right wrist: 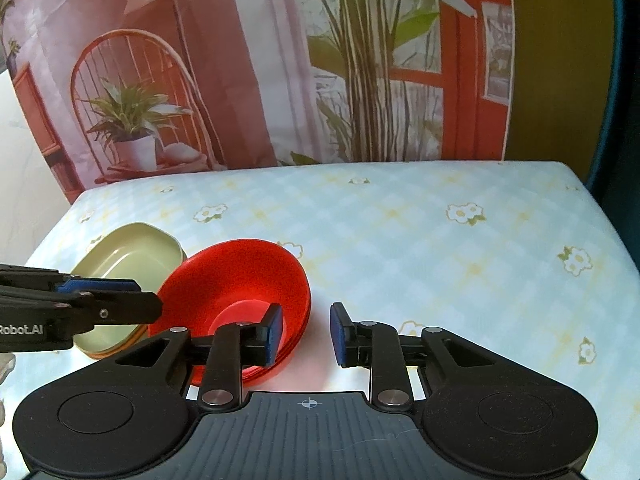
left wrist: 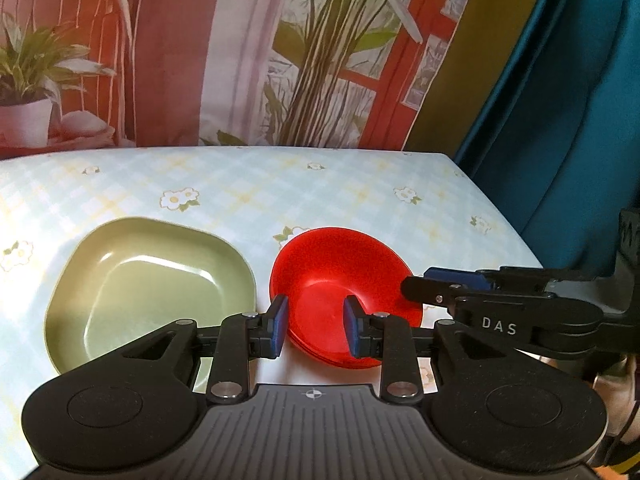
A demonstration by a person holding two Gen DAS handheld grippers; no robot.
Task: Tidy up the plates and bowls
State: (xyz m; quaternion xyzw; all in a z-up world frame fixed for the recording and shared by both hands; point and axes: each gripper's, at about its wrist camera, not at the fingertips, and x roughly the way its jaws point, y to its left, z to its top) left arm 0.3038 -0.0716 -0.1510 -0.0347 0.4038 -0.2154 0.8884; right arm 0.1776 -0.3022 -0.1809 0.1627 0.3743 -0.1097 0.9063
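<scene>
Right now two stacks of dishes sit side by side on the worktop, which is covered in a pale checked cloth printed with small white flowers. To the left is a green squarish plate; from the right wrist view an orange rim peeks out under it, so it rests on at least one other dish. Just beside it, nearly touching, stands a stack of red bowls, nested one inside another with several rims showing at the near edge. The left hand-held gripper hovers over the near-left part of the red bowls, its blue pads parted with a gap between them and nothing pinched; one pad sits over the rim's left edge, the other over the bowl's inside. The right hand-held gripper straddles the right rim of the same stack, one pad over the bowl's interior and the other over bare cloth outside it; its jaws are also released, with clear space on either side of the rim, so it grasps nothing. Each tool shows in the other's view, reaching in from the side toward the red stack. Behind the worktop hangs a printed backdrop of a chair, potted plants and a red window frame, with teal fabric at the right.
</scene>
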